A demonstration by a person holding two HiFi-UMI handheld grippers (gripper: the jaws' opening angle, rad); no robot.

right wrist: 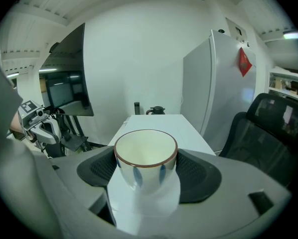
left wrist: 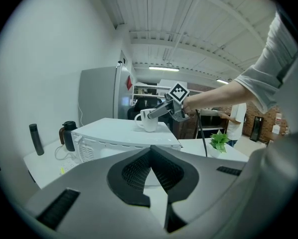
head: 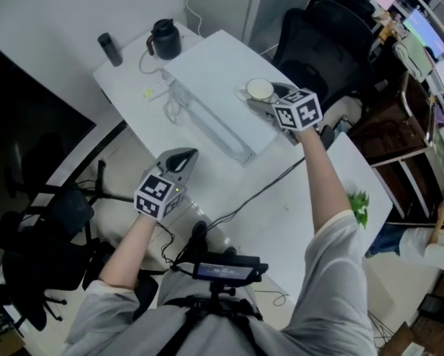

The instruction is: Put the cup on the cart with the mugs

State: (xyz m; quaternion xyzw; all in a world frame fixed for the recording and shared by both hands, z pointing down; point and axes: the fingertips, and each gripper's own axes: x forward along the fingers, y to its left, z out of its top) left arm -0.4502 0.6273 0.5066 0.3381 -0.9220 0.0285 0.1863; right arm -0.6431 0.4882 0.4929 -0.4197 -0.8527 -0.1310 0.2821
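Cup (right wrist: 145,158), brown rim, blue streaks, gripped between jaws

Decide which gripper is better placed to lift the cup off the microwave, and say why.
Right. The right gripper is closed on the cup atop the microwave; the left gripper is shut, empty, and off to the side, away from the cup.

White cup (head: 260,89) stands upright on top of white appliance (head: 207,87) on worktop (head: 296,221), nr appliance's right end. Right gripper (head: 270,99) at cup, jaws either side. Left gripper (head: 179,158) over worktop's left edge, well apart from cup. Black jug (head: 165,38) & dark bottle (head: 110,49) at far corner; green plant (head: 359,208) at right edge.
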